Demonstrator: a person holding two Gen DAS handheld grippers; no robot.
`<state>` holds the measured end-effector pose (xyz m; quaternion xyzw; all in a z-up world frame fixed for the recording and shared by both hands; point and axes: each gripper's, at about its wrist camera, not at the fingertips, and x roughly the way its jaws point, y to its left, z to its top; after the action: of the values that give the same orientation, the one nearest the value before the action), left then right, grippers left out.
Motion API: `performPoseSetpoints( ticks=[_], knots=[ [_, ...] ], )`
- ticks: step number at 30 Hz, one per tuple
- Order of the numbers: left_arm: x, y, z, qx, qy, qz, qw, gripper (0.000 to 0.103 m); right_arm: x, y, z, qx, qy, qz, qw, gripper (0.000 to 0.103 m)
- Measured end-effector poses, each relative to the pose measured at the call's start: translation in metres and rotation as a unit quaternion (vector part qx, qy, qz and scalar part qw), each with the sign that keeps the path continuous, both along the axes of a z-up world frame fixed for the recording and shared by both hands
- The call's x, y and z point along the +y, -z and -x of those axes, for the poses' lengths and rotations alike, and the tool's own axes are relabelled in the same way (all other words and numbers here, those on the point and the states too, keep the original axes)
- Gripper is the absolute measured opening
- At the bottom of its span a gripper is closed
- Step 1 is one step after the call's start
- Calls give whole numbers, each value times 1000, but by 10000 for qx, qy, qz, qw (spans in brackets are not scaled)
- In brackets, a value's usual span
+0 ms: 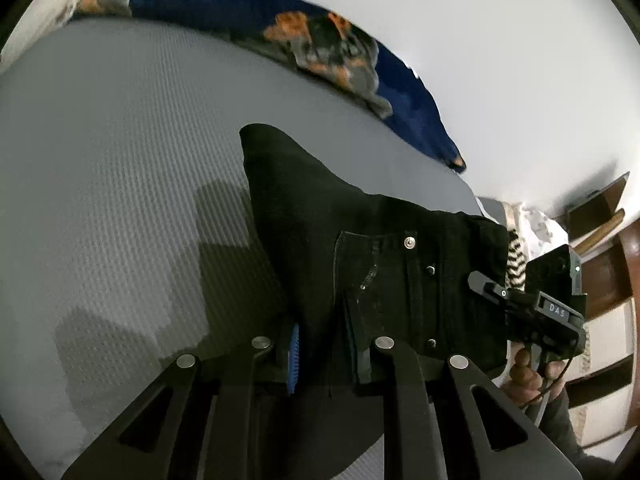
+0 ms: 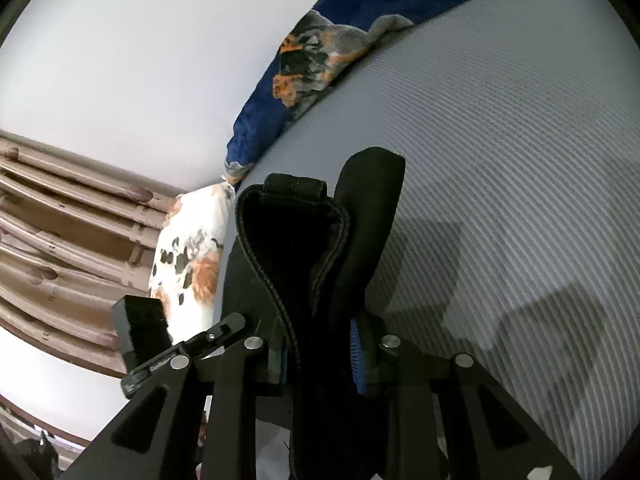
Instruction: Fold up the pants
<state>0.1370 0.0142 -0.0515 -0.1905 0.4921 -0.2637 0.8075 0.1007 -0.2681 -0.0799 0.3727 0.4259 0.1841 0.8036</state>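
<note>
Black jeans [image 1: 360,240] hang a little above the grey mattress [image 1: 120,160], their waistband stretched between both grippers, button and rivets showing. My left gripper [image 1: 328,360] is shut on one end of the waistband, its blue pad [image 1: 294,356] pressed into the cloth. The right gripper [image 1: 532,304] grips the other end, with a hand [image 1: 524,376] on its handle. In the right wrist view the jeans [image 2: 304,248] stand edge-on with a belt loop on top, and my right gripper [image 2: 320,352] is shut on them. The left gripper [image 2: 176,352] shows at the lower left.
A dark blue blanket with orange and grey patches [image 1: 320,48] [image 2: 312,52] lies along the mattress's [image 2: 500,140] far edge against a white wall. A white flowered pillow [image 2: 192,256] sits at the bed's end. Brown wooden furniture [image 2: 60,220] [image 1: 608,240] stands beyond it.
</note>
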Motion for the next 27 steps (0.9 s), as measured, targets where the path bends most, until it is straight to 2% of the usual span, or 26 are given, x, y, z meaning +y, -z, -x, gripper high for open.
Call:
performPoseSetpoints(
  ticks=[9,16,19,25,27],
  knots=[
    [6,-9,-43,-228,-154,-447,9986,18,9,1,-55,61,42,233,9997,22],
    [9,-1,-63,-310,-220,-734,9966,18,3,18,-70,257,236,487,9982,22],
    [8,12,-66,-294,-238,-973,9945,18,-1,26,-68,373,383,837,9951,23],
    [7,41,-62,-131,-322,-1385,9897,19,6,35,-62,501,519,1692,9829,40],
    [6,47,-59,-151,-390,-1501,9878,23,8,36,-59,548,537,1858,9796,47]
  ],
)
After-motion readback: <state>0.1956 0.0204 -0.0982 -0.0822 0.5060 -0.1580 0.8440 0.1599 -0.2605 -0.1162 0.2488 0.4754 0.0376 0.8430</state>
